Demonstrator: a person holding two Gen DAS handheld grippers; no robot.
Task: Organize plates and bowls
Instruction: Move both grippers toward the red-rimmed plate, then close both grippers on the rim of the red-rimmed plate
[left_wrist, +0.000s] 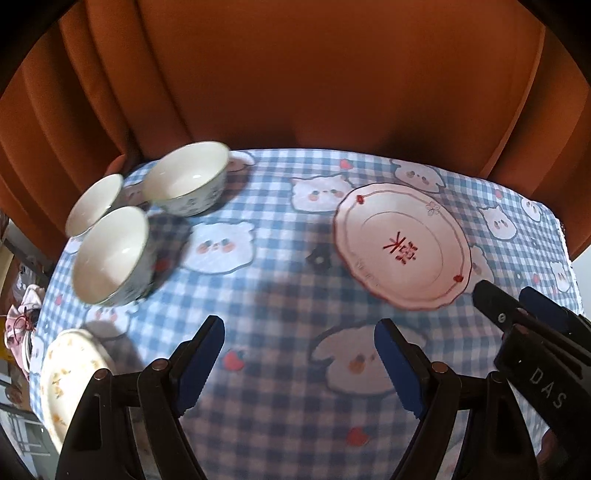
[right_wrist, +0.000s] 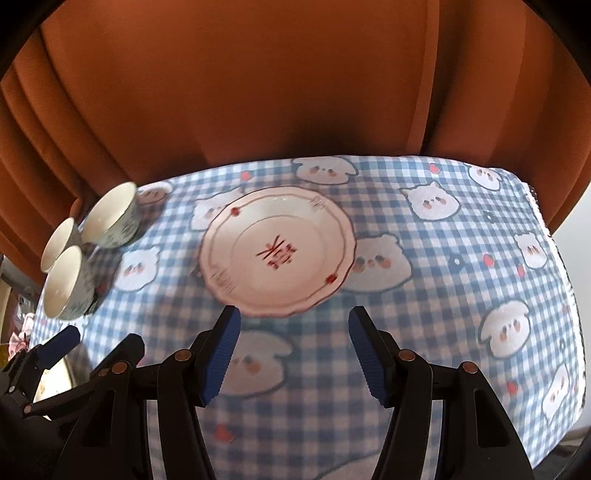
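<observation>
A: Left to right?

B: Three bowls sit far left of the empty, wide-open left gripper. The red-trimmed plate lies just beyond the right gripper, also open and empty.

A: Step?

B: Approach, I'd say; next, straddle the plate's near rim.

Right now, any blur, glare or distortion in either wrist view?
Left wrist: the three bowls are motion-smeared, the table edge bows from the fisheye, and the corners are vignetted black. Right wrist: the red-lettered plate is slightly soft, with a shadow on the cloth under the jaws; no strong glare.
</observation>
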